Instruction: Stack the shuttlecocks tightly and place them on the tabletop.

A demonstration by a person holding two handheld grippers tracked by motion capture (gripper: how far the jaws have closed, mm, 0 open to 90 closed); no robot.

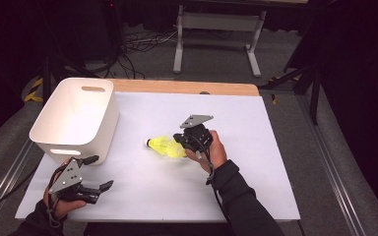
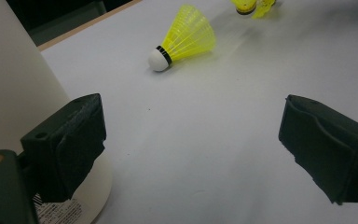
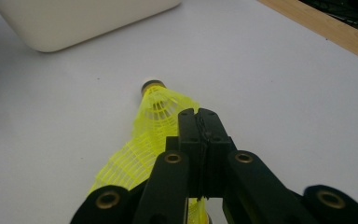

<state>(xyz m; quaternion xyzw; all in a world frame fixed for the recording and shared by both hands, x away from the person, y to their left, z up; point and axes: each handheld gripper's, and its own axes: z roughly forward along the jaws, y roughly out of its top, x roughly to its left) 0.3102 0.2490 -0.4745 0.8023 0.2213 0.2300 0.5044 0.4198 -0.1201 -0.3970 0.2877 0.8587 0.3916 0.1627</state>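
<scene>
Two yellow shuttlecocks lie close together mid-table. One shuttlecock (image 1: 158, 143) (image 2: 186, 39) (image 3: 161, 105) rests on its side with its white cork toward the white bin. My right gripper (image 1: 178, 140) (image 3: 199, 119) is shut on the mesh skirt of the second shuttlecock (image 1: 176, 150) (image 3: 121, 163), low over the table; its skirt looks squashed against the first. At the front left corner my left gripper (image 1: 103, 171) (image 2: 193, 135) stands open with nothing between its fingers, beside the bin.
A white plastic bin (image 1: 106, 132) (image 2: 14, 84) (image 3: 74, 18) with handle slots stands at the table's left. White paper (image 1: 256, 162) covers the tabletop, with a wooden edge (image 1: 187, 87) at the far side. Beyond it are a table frame and cables on the floor.
</scene>
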